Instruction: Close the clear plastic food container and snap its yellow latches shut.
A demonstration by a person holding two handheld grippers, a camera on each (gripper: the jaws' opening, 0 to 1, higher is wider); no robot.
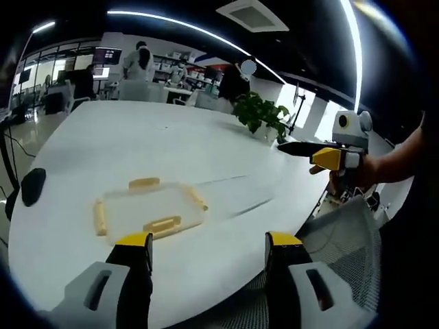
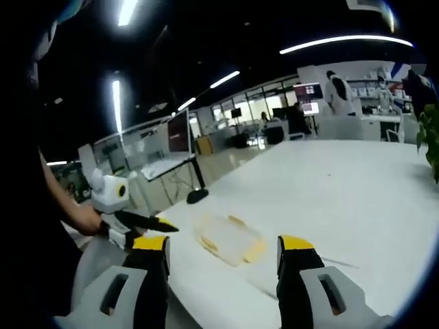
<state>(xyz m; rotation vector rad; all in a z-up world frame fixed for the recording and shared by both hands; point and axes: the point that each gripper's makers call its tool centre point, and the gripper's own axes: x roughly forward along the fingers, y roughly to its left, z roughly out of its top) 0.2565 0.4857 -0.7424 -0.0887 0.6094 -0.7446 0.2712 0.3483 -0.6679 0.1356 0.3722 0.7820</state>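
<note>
A clear plastic food container (image 1: pixel 149 209) with yellow latches lies flat on the white table (image 1: pixel 158 151), its lid down on it. My left gripper (image 1: pixel 209 248) hovers open near the table's front edge, just right of the container. The right gripper (image 1: pixel 322 155), held in a hand, floats off the table's right side, well away from the container. In the right gripper view the container (image 2: pixel 230 240) lies ahead between my open right gripper's (image 2: pixel 223 252) jaws, at a distance. The left gripper (image 2: pixel 147 222) comes in from the left, held by a hand.
A potted green plant (image 1: pixel 260 113) stands at the table's far right. A black round object (image 1: pixel 32 185) lies at the left edge. A mesh chair back (image 1: pixel 343 229) sits below the right side. Desks, monitors and people fill the office behind.
</note>
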